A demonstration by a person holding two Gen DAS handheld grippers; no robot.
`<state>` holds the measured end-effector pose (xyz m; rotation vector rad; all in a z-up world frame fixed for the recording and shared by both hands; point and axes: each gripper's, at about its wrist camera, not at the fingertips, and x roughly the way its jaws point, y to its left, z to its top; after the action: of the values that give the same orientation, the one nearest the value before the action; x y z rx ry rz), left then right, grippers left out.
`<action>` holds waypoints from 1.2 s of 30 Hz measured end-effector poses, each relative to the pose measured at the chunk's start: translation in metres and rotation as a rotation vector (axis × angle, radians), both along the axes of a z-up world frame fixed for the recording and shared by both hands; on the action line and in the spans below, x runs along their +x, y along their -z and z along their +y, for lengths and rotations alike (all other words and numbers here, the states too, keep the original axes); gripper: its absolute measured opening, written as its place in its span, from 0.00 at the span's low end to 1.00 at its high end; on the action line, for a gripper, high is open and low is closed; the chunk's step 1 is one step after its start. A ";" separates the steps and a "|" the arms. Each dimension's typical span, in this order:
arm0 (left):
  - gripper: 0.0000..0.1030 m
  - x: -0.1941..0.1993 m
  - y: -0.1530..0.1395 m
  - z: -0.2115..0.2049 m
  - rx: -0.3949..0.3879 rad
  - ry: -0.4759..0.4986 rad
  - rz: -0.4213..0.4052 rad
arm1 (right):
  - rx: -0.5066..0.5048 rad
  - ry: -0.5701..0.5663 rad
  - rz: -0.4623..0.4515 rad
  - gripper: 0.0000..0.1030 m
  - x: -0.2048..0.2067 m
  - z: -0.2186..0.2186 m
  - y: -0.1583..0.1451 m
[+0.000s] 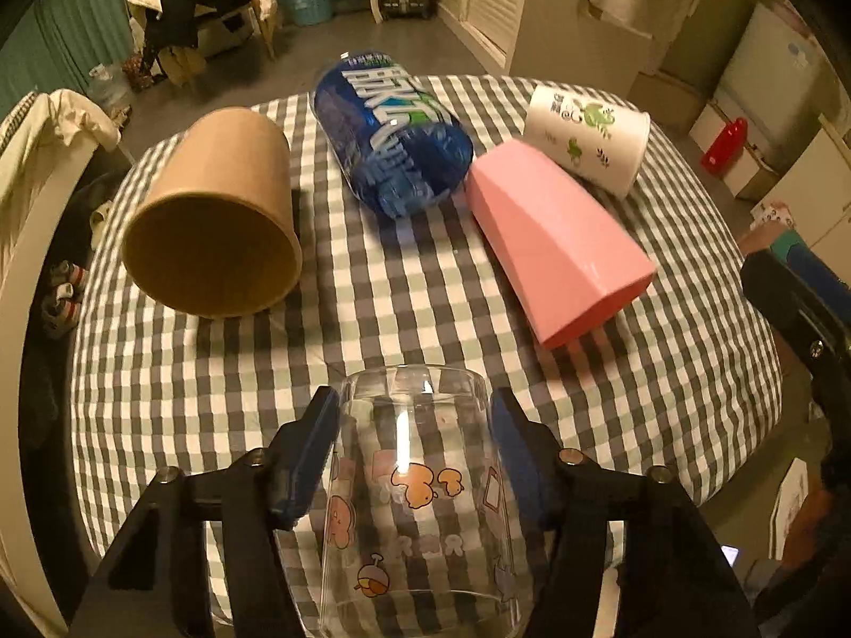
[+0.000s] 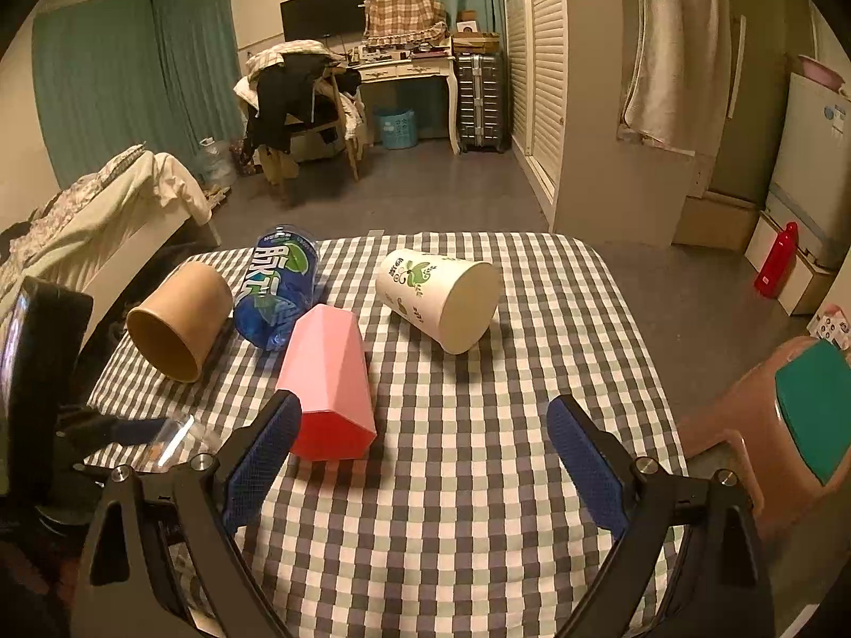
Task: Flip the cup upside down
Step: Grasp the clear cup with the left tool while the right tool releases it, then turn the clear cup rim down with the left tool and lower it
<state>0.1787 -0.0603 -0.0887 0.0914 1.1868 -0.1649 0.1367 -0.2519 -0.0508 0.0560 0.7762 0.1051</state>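
Four cups lie tipped on the checked table (image 2: 478,478) — brown (image 1: 213,223), blue (image 1: 393,138), pink (image 1: 553,244), white (image 1: 590,138) — while the left gripper (image 1: 415,452) pinches the glass cup (image 1: 415,505) at the near edge, and the right gripper (image 2: 420,457) hangs spread, holding nothing.

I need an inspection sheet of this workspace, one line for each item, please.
Surface: table with checked cloth.
Job's things: clear glass cup with cartoon prints, gripped by the left tongs.
Clutter: brown paper cup, blue bottle, pink cup and white printed cup, all lying on their sides.
Grippers: left tongs shut on the glass cup; right tongs open, holding nothing.
Cables: nothing seen.
Surroundings: bed, desk, suitcase.
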 end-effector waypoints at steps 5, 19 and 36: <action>0.58 -0.004 0.000 0.000 0.002 0.018 -0.006 | 0.010 0.007 0.005 0.91 -0.002 0.000 0.001; 0.58 -0.003 -0.041 0.009 -0.025 -0.011 -0.193 | 0.000 0.020 0.006 0.91 -0.005 0.000 0.001; 0.58 -0.002 -0.035 0.006 0.024 -0.045 -0.530 | -0.030 0.051 0.022 0.91 -0.008 -0.003 0.001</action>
<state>0.1768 -0.0547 -0.0536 0.1206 0.6614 -0.0792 0.1291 -0.2549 -0.0522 0.0485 0.7975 0.0441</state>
